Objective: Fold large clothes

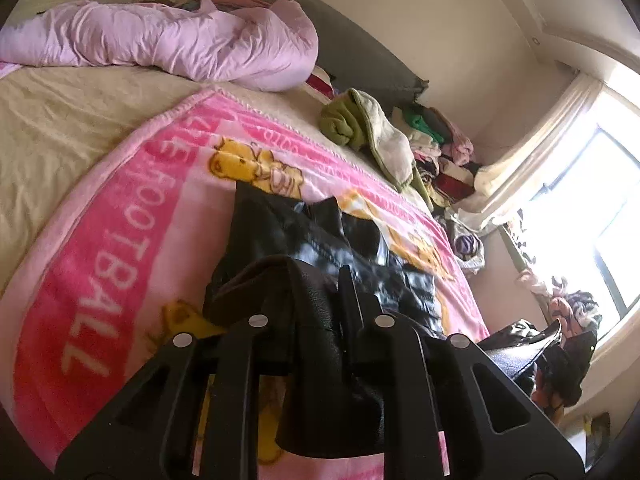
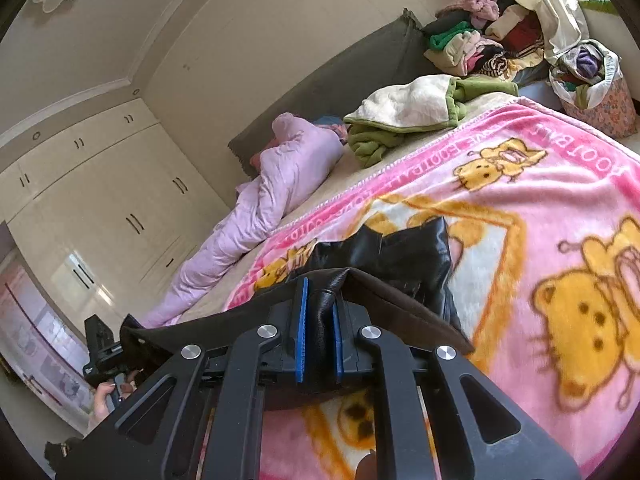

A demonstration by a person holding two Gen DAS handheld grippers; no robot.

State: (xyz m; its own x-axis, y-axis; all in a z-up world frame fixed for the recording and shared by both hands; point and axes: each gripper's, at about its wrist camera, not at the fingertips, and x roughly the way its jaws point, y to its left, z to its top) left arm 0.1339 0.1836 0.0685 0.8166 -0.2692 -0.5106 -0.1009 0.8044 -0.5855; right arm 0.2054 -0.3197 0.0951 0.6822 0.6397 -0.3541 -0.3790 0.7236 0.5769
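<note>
Black glossy leather garment (image 1: 332,248) draped over the pink cartoon-bear fleece blanket (image 1: 120,248), one end lifted off it and pinched at both sides. Left claw (image 1: 316,312) closed on a thick fold of the leather, fabric bulging up between the black fingers. Right claw (image 2: 320,336) likewise clamped on the garment's edge, a rounded roll of leather squeezed between the blue pads (image 2: 303,332), brown lining (image 2: 400,304) turned outward beside it. Rest of the black leather garment (image 2: 384,256) lying creased on the pink blanket (image 2: 540,208), reaching toward the head of the bed. Far off to the lower left of the right wrist view, the other claw with the garment's edge and a hand (image 2: 106,398) around its grip.

Lilac crumpled quilt (image 1: 168,40) along the far side of the cream bedsheet (image 1: 48,128). Green-and-cream folded fleece (image 1: 368,132) at the blanket's far corner, near a mixed heap of clothes (image 1: 436,148) by the wall. Bright window (image 1: 592,216) with pale curtain to the right. White wardrobe doors with dark handles (image 2: 104,200) beyond the bed.
</note>
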